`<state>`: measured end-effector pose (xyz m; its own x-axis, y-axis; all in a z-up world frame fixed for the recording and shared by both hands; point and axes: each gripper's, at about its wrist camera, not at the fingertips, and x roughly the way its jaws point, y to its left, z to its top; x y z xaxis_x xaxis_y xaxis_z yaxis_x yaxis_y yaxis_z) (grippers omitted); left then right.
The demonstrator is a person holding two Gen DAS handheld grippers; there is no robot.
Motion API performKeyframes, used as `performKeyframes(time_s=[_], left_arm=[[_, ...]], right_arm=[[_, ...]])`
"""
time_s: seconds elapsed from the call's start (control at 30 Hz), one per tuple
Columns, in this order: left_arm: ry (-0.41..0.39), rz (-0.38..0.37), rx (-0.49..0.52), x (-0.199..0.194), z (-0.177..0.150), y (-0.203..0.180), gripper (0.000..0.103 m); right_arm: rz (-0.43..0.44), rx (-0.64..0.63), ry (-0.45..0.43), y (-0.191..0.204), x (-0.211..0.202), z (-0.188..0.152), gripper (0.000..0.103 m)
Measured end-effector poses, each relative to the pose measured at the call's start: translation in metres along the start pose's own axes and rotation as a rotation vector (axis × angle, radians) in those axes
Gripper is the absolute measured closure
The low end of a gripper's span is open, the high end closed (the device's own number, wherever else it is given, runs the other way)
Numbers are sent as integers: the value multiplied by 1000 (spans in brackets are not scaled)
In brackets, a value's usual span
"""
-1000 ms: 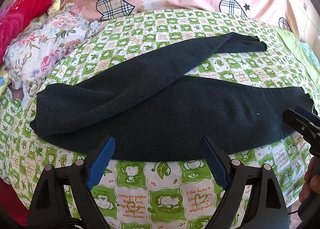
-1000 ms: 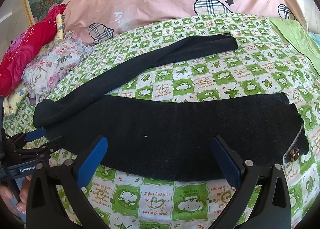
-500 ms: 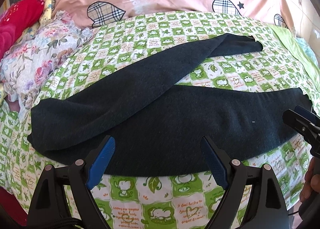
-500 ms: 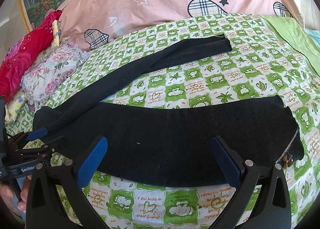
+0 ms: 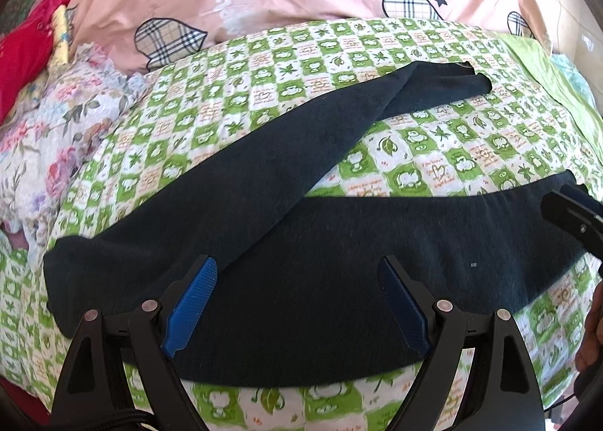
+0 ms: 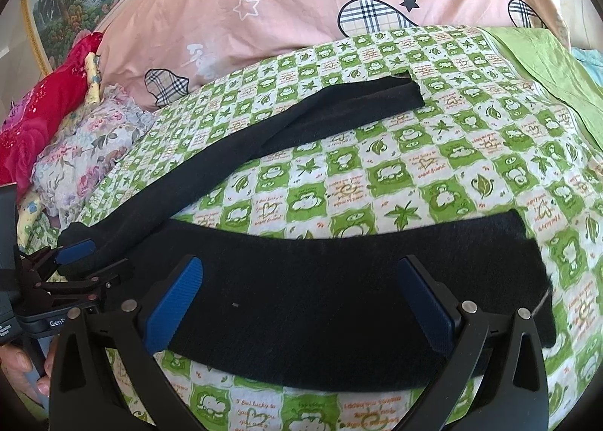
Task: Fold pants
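Observation:
Dark pants (image 5: 301, 242) lie spread on a green checked bedsheet (image 5: 433, 152), waist to the left, legs splayed apart to the right. One leg runs to the far right (image 5: 433, 88), the other lies along the near edge (image 6: 339, 280). My left gripper (image 5: 297, 302) is open and empty, its blue pads over the near leg close to the waist. My right gripper (image 6: 301, 299) is open and empty over the same leg nearer the hem (image 6: 535, 272). Each gripper shows at the edge of the other's view: the right one (image 5: 576, 220), the left one (image 6: 75, 265).
A pink duvet with plaid hearts (image 6: 301, 8) lies behind the sheet. A floral cloth (image 5: 49, 137) and red bedding (image 6: 34, 121) are piled at the left. A plain green cloth (image 6: 546, 65) lies at the far right.
Both grippers have moved forward and lower over the near leg of the pants; the pads now overlap the fabric. Both stay open. The pants have not moved.

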<state>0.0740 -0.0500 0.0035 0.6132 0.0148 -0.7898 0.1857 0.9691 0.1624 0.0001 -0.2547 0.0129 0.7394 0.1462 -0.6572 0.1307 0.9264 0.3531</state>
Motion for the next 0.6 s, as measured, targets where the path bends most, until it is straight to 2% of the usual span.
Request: performKeyframes(time_s=[0.27,0.43,0.6], left_arm=[[9,6,60,23,41,-14,15],[10,25,126,47,70,-29,15],[23,26,195,73,94,-42,15]], right_arm=[[25,39,-13,-23,10,42,2],[35,59,6,-39,27,76,13],[44,74,13,-52,44,110,20]])
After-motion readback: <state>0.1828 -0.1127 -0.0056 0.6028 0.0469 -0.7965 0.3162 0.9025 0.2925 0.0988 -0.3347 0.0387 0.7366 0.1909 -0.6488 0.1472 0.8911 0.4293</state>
